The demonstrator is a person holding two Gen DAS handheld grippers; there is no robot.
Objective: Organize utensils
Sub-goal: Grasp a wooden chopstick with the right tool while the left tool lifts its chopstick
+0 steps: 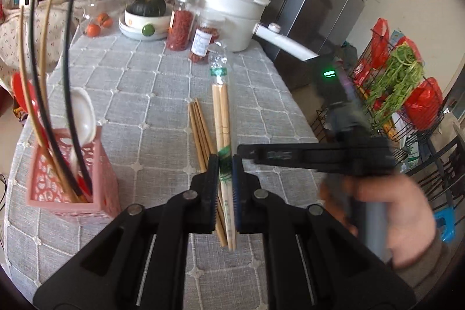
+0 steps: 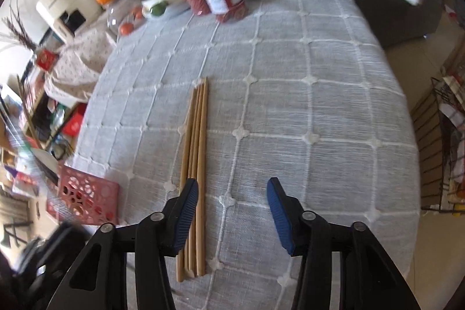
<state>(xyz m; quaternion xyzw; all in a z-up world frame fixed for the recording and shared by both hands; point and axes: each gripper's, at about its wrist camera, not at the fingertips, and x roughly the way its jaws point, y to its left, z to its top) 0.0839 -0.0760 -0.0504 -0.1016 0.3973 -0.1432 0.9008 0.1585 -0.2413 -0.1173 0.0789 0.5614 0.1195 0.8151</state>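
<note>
The left gripper (image 1: 225,191) has its fingers clenched on a wrapped pair of chopsticks (image 1: 222,112), sealed in clear plastic and lifted above the grey checked worktop (image 1: 139,71). Just left of that pair, a loose bundle of bare bamboo chopsticks (image 2: 196,153) lies flat on the cloth. The right gripper (image 2: 232,214) hangs over the bundle's near end, fingers released, nothing between them. Further left of the bundle stands a pink utensil basket (image 1: 72,176) holding chopsticks and spoons.
</note>
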